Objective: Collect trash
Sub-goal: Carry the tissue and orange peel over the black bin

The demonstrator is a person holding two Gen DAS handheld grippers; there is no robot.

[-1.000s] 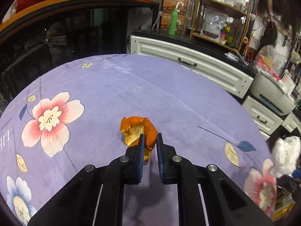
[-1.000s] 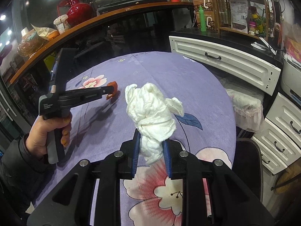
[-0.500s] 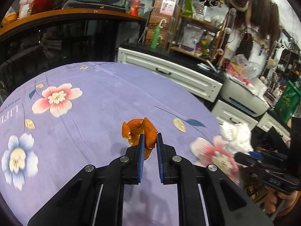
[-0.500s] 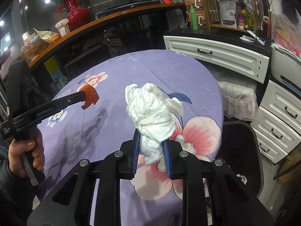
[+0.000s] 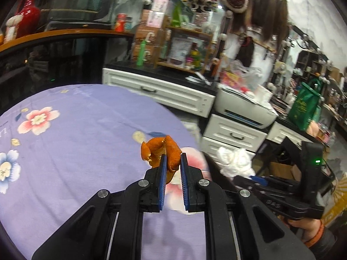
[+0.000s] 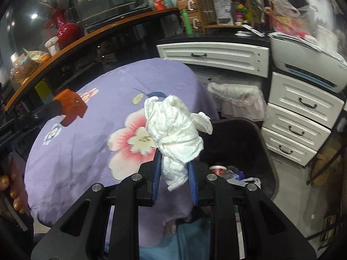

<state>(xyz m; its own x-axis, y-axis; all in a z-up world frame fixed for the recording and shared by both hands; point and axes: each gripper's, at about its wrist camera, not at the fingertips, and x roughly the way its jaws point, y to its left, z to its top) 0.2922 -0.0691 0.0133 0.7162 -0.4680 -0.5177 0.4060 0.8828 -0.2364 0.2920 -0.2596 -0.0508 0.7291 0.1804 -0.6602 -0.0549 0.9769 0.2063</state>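
My left gripper is shut on an orange peel and holds it in the air above the right part of the purple flowered tablecloth. My right gripper is shut on a crumpled white tissue, held at the table's right edge beside a dark trash bin that has rubbish inside. The tissue also shows in the left wrist view, right of the peel. The peel also shows in the right wrist view, at the left.
White drawer cabinets and a printer stand right of the table. A lined white basket sits behind the bin. A long wooden counter with a red vase runs behind the table.
Both grippers have swung right with their loads. The peel has gone from mid-table to its right part. The tissue has reached the table's right edge by the bin.
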